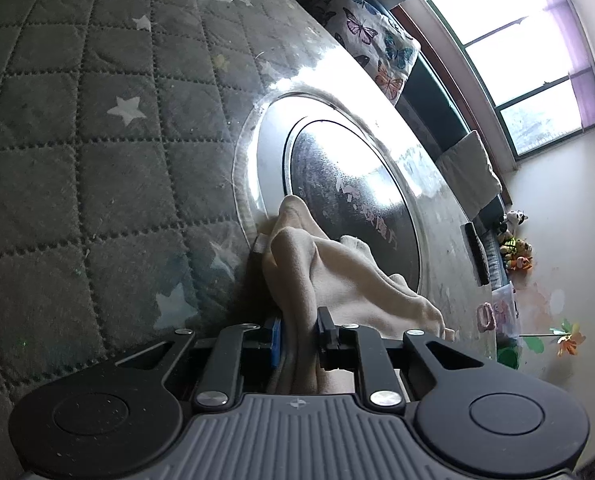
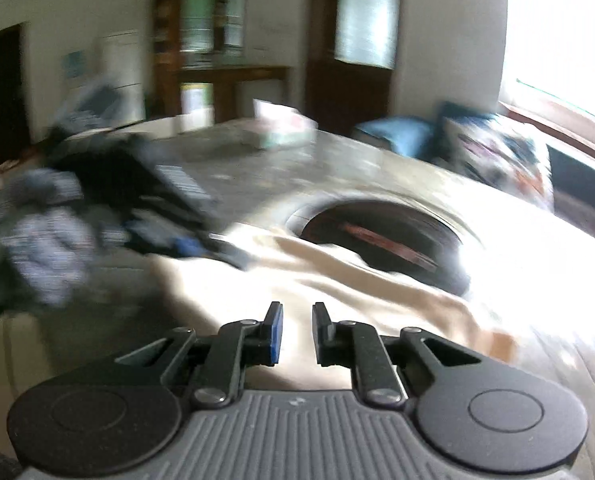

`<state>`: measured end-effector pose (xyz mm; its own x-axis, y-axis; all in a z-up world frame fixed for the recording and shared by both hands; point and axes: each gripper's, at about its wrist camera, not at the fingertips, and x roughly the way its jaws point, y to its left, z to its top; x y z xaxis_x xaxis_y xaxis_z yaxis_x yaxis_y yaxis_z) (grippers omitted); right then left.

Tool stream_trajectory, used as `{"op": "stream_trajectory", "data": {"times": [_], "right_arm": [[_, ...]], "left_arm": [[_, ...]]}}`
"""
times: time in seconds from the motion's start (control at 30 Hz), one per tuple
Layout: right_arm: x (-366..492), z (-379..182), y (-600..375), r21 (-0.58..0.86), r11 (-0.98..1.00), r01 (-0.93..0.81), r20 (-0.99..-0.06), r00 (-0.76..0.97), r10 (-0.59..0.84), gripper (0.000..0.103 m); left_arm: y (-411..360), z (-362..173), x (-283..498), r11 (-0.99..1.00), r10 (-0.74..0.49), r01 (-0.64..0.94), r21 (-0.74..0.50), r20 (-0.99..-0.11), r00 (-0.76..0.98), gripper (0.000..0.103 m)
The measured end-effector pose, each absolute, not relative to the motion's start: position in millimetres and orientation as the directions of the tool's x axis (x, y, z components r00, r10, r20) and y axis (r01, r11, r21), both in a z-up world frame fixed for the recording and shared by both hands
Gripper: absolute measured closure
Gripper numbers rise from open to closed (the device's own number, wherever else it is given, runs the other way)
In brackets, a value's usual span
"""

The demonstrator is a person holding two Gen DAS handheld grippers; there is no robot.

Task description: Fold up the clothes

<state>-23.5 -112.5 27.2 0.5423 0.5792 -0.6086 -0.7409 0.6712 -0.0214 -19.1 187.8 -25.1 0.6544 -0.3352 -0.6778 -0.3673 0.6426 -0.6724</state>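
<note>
A beige garment [image 1: 337,272] lies bunched on the table. My left gripper [image 1: 299,332] is shut on a fold of it, and the cloth runs between the fingers and spills forward to the right. In the blurred right wrist view the same garment [image 2: 337,280] spreads across the table in front of my right gripper [image 2: 296,332], which is open with a narrow gap and holds nothing. The left gripper [image 2: 185,240] also shows there at the left, over the garment's far edge.
The table has a grey quilted star-print cover [image 1: 97,160] and a round glass turntable [image 1: 349,200] in the middle. A butterfly cushion [image 1: 377,40], a bench and a window [image 1: 517,60] lie beyond. A tissue box [image 2: 281,128] stands at the far side.
</note>
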Motion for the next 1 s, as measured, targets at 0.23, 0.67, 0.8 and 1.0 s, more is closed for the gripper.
{"op": "stream_trajectory", "data": {"times": [0.23,0.67,0.8,1.0], "right_arm": [[43,7,-167,0.034,0.85,-0.526,-0.645,0.638,0.42,0.081],[73,-17,-195,0.235,0.869,-0.437,-0.643,0.6,0.475,0.076],[68,-15,-195,0.223,0.874,-0.432,-0.637,0.614,0.466,0.095],[52,5,-207,0.198,0.882,-0.428,-0.586,0.669,0.457,0.098]], "left_arm": [[186,-23,-17,0.661,-0.327,-0.359,-0.659,-0.683,0.653,0.084],[180,-20,-9,0.7,-0.307,-0.342,-0.627,-0.697,0.648,0.085],[177,-16,-7,0.715,-0.297,-0.336,-0.614,-0.701,0.649,0.086],[161,3,1,0.76,-0.283,-0.283,-0.585,-0.689,0.667,0.087]]}}
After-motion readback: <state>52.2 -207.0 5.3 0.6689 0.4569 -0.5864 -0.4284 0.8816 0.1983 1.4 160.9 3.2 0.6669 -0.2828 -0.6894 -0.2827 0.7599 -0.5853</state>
